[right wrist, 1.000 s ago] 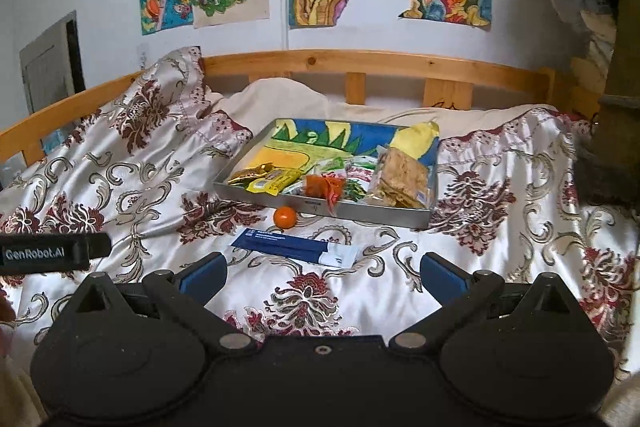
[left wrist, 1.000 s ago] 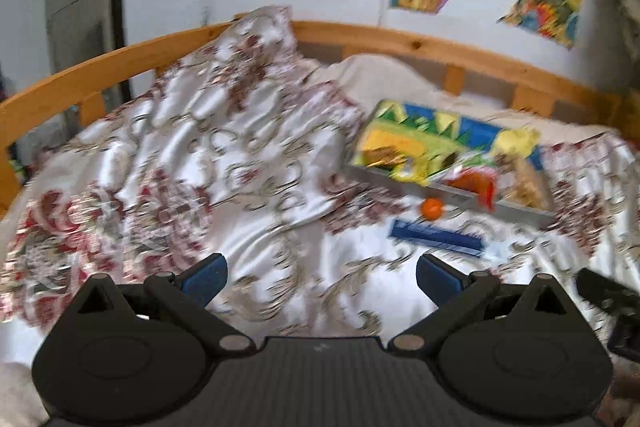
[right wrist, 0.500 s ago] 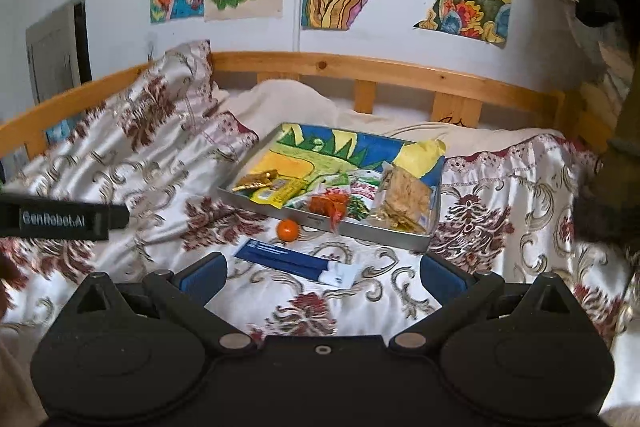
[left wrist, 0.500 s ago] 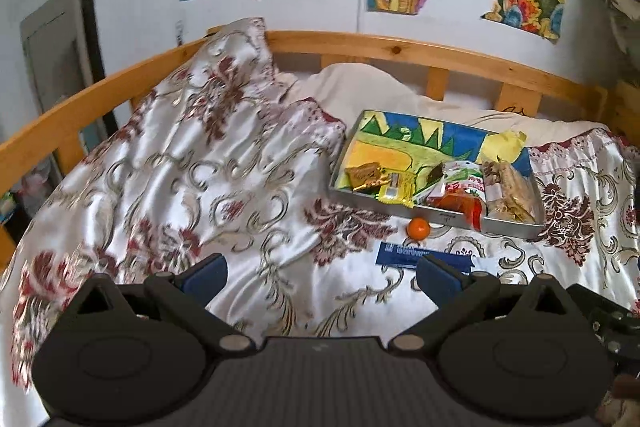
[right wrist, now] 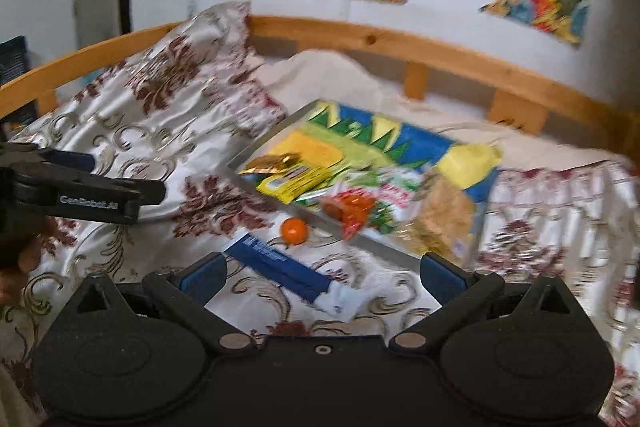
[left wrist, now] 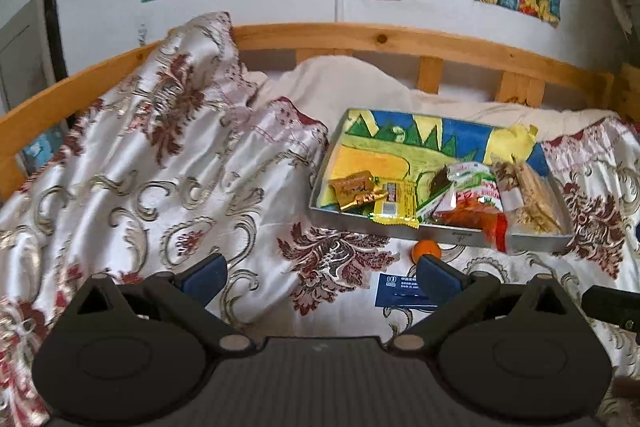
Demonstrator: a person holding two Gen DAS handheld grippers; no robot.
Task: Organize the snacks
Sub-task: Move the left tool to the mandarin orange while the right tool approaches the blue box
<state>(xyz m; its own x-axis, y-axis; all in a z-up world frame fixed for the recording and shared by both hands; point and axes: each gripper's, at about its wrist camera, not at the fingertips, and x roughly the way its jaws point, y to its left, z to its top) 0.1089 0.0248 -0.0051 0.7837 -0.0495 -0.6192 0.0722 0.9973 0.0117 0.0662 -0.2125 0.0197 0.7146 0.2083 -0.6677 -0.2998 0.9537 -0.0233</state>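
A grey tray (left wrist: 404,229) (right wrist: 384,247) with a colourful drawn liner lies on the bed and holds several snack packets: a gold one (left wrist: 356,189), a yellow one (left wrist: 394,205), a green-and-white one (left wrist: 468,187), an orange one (left wrist: 472,215) and crackers (left wrist: 528,199). A small orange ball (left wrist: 426,249) (right wrist: 294,229) and a blue-and-white packet (left wrist: 400,291) (right wrist: 288,269) lie on the bedspread in front of the tray. My left gripper (left wrist: 320,273) is open and empty. My right gripper (right wrist: 320,273) is open and empty, just short of the blue packet.
The bed has a rumpled white-and-maroon satin bedspread (left wrist: 160,167) and a curved wooden rail (left wrist: 400,41) against a wall with posters. The left gripper's body (right wrist: 80,193) shows at the left of the right wrist view.
Both grippers have moved closer to the tray. The left view has swung right, bringing the tray nearer its centre. The right view has shifted and is blurred. Both stay open.
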